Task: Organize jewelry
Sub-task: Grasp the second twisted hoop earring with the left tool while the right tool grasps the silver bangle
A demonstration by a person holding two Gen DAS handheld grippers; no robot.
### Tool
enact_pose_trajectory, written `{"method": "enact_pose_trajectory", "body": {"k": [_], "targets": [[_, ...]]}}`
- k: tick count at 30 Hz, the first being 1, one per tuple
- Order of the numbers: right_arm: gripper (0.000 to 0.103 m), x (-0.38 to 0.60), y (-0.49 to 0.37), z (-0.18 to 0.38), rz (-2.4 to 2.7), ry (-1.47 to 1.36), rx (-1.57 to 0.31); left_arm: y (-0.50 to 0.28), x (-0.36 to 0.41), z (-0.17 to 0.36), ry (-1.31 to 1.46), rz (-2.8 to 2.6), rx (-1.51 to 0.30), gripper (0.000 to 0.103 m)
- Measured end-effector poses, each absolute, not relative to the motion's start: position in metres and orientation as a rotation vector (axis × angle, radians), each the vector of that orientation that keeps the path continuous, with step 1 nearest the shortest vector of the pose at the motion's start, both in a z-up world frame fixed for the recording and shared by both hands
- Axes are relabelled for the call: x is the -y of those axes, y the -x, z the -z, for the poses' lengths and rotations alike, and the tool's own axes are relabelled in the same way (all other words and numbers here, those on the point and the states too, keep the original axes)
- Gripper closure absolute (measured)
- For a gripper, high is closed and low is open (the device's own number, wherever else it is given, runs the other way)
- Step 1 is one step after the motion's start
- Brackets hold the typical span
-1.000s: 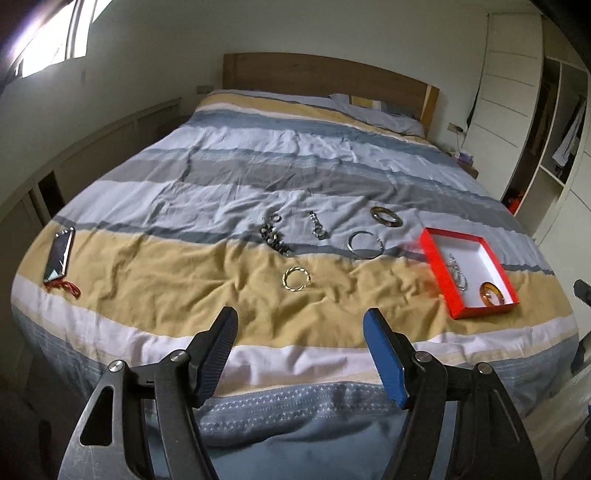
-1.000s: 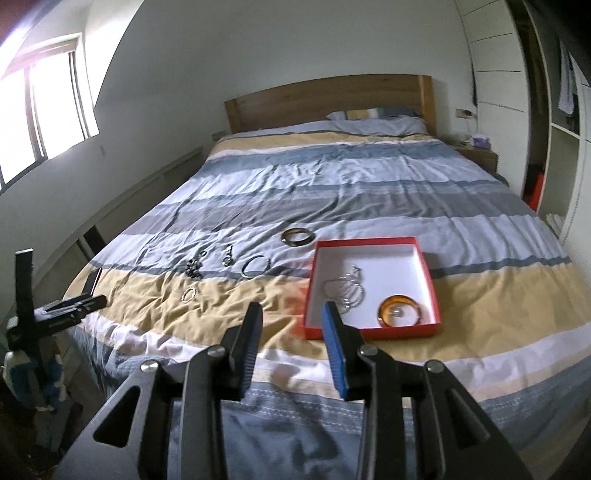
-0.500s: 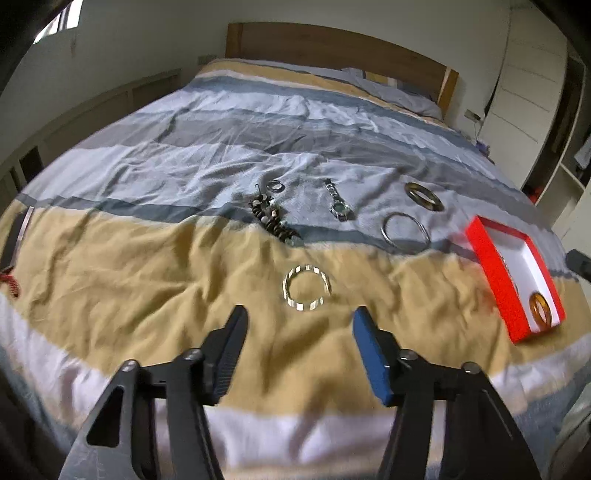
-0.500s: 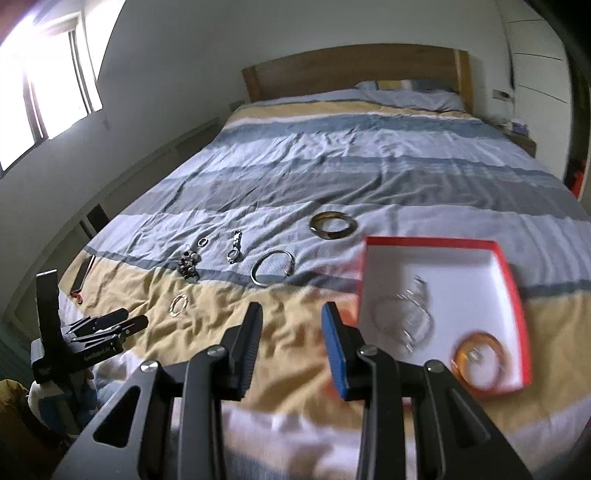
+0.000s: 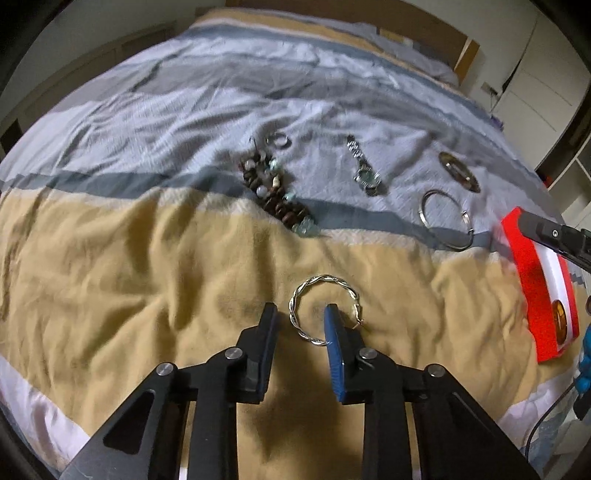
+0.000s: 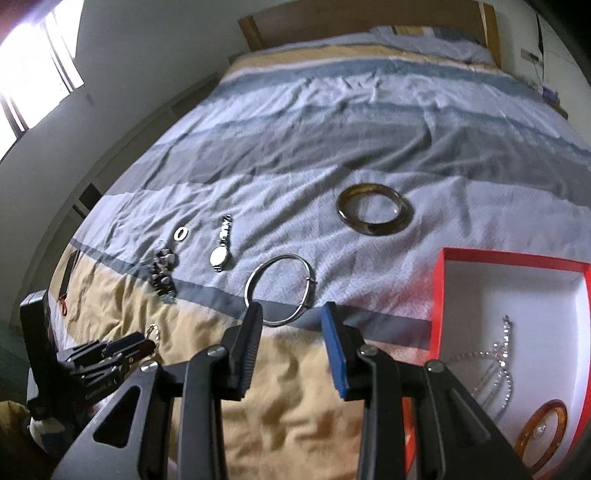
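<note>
Jewelry lies on a striped bedspread. My left gripper [image 5: 300, 322] is open, its jaws straddling the left side of a twisted silver bangle [image 5: 314, 283]. My right gripper [image 6: 291, 314] is open just in front of a plain silver bangle [image 6: 280, 288]. Farther out lie a beaded bracelet [image 5: 275, 192], a wristwatch [image 5: 365, 173], a small ring [image 5: 279, 140] and a brown bangle [image 6: 375, 214]. A red box [image 6: 509, 266] at the right holds a crystal necklace [image 6: 496, 354] and an amber bangle [image 6: 541, 428].
The bed's wooden headboard [image 6: 369, 22] is at the far end, with pillows in front of it. A phone with a red cord [image 6: 68, 280] lies at the bed's left edge. Wardrobe shelves [image 5: 546, 92] stand to the right. The left gripper shows in the right wrist view [image 6: 110, 354].
Both grippers have moved forward and down toward the bed. The left has narrowed and reached the twisted bangle. The right has shifted left from the red box to the plain silver bangle and opened wider.
</note>
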State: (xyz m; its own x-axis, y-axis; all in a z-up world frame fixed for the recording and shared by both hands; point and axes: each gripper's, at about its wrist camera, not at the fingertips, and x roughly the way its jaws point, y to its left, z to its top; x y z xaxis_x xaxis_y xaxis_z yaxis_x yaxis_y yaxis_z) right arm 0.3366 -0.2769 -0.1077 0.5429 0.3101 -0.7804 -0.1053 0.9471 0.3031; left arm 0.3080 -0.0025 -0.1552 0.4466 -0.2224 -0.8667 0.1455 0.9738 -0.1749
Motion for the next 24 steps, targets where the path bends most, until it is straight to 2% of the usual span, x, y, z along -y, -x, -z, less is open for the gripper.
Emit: {"method": "enact_pose_trajectory", "body": {"k": [11,16,24], "targets": [[0.071,0.269,-0.373,0.138,-0.184,-0.224,-1.088,-0.329,0.012,0.173,0.046,0.231,-1.186,0.083],[0.071,0.263,-0.385,0.149,-0.157,-0.204,-1.119,-0.336,0.012,0.172,0.039,0.252,-1.200,0.097],[0.072,0.255,-0.401,0.164,-0.123,-0.155,-1.164,-0.336,0.006,0.155,0.059,0.281,-1.203,0.098]]}}
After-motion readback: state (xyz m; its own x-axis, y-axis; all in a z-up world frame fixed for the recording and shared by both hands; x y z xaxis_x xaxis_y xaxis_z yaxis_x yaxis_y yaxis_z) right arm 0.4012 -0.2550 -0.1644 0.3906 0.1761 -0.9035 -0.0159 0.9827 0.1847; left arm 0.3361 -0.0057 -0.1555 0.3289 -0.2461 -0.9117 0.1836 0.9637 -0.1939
